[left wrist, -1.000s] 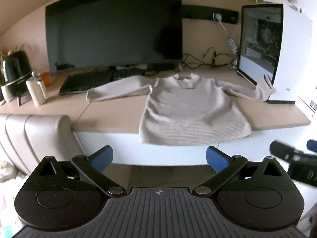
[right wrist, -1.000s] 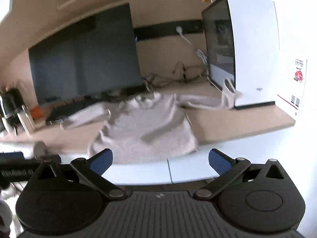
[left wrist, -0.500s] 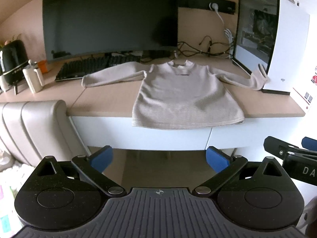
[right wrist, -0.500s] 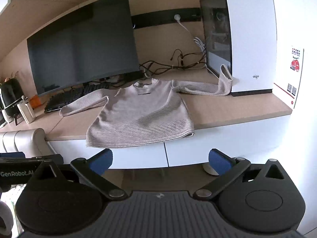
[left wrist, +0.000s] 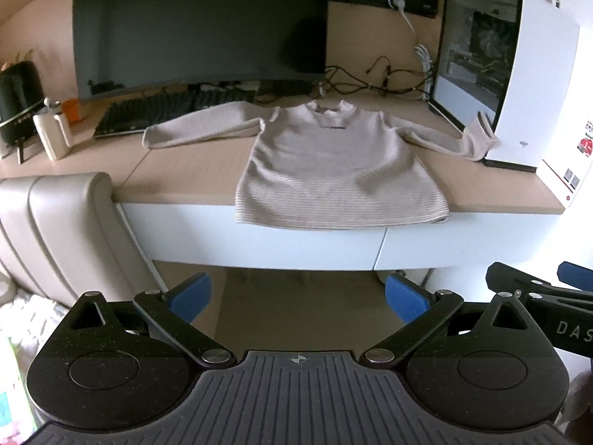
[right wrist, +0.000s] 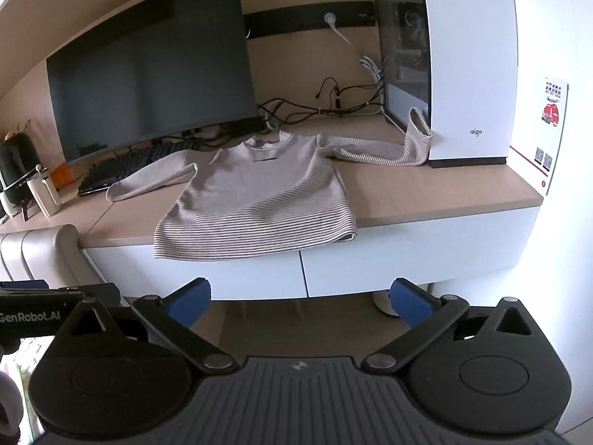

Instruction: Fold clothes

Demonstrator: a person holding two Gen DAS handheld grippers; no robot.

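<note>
A beige striped long-sleeved sweater lies flat on the wooden desk, sleeves spread, hem hanging over the front edge. It also shows in the right wrist view. Its right sleeve cuff leans against the white PC case. My left gripper is open and empty, held below and in front of the desk. My right gripper is open and empty, also below the desk edge. Each gripper shows at the edge of the other's view.
A large dark monitor and a keyboard stand behind the sweater. Cables lie at the back. A white cup and a black appliance sit at the left. A padded chair stands left of the desk.
Both grippers have dropped lower and pulled back from the desk, so the desk front and floor show more. The sweater has not moved.
</note>
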